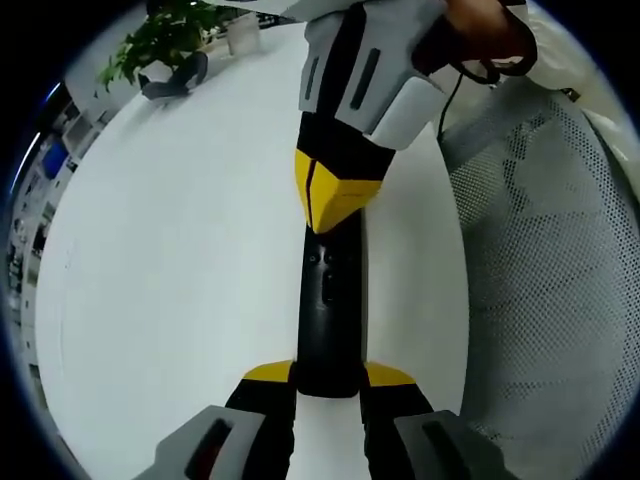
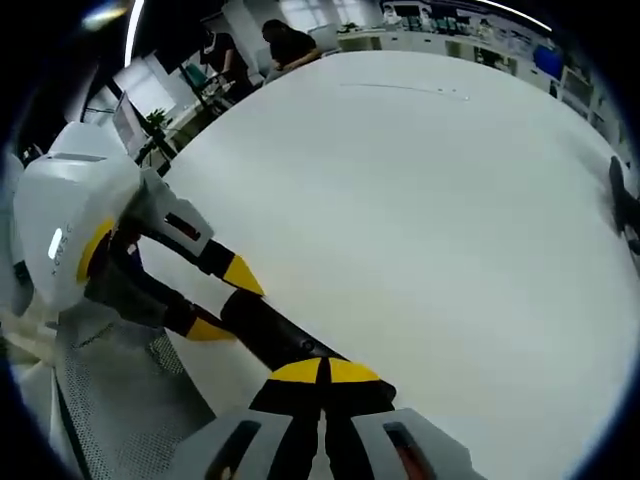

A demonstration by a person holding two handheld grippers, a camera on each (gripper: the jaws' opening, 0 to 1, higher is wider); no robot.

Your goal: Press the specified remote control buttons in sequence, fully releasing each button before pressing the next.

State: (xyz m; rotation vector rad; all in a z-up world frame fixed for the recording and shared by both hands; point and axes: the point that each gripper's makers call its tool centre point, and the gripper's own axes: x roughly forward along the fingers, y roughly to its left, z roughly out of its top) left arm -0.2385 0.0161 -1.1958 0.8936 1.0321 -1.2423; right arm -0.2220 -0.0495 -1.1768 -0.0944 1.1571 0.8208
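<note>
A slim black remote (image 1: pixel 330 300) lies lengthwise above the white table (image 1: pixel 180 260). My left gripper (image 1: pixel 330 375) is shut on its near end, one yellow-tipped jaw on each side. My right gripper (image 1: pixel 325 195) comes in from the top of the left gripper view, its yellow tips closed together and pointing down onto the remote's far half; small buttons show just below the tips. In the right gripper view, my right gripper (image 2: pixel 322 372) covers the remote (image 2: pixel 270 335) with shut tips, and my left gripper (image 2: pixel 225 300) clamps its other end. Which button is touched is hidden.
A grey mesh chair back (image 1: pixel 545 290) stands close beside the table edge, also seen as the mesh chair (image 2: pixel 120 400). A potted plant (image 1: pixel 165 40) and a dark headset-like object (image 1: pixel 175 80) sit at the table's far corner. People (image 2: pixel 290 45) sit beyond the far side.
</note>
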